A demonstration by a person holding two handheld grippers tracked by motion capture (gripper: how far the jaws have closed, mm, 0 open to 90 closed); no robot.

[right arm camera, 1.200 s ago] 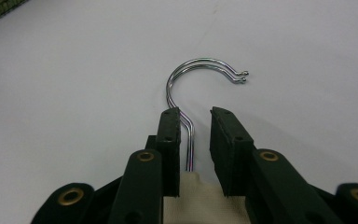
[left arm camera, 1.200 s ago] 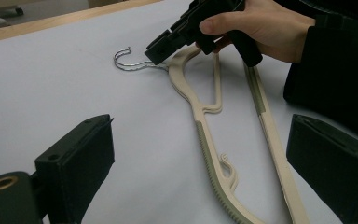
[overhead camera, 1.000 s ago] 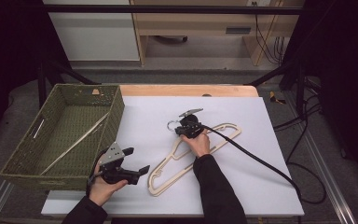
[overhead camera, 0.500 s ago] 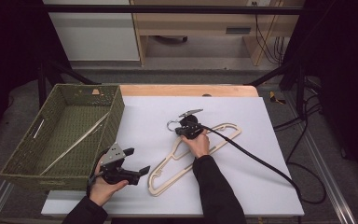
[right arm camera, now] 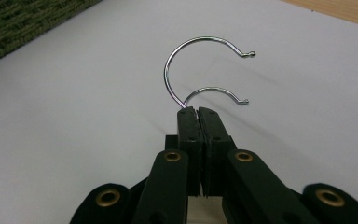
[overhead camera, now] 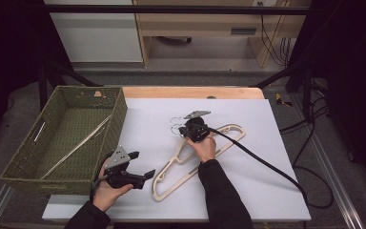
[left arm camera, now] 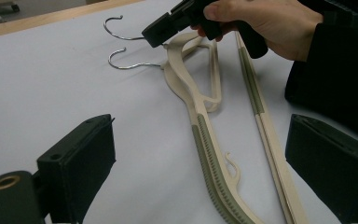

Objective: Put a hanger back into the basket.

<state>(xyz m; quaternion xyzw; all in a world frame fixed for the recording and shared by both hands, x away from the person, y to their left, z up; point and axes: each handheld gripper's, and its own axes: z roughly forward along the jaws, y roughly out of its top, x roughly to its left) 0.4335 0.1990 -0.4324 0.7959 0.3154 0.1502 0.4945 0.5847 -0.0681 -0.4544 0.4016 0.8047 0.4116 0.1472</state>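
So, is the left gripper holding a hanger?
No: the left gripper has its fingers wide apart, with the hangers lying untouched on the table.

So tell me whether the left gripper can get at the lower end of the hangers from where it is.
Probably yes. The left gripper is open, and the near end of the hangers lies just beside it on the white table with nothing between. The right gripper grips far off, at the hook end.

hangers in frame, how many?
3. Two lie stacked on the white mat, hooks side by side: upper hanger, lower hanger, right gripper shut at their necks. Third hanger leans inside the basket. More could hide there.
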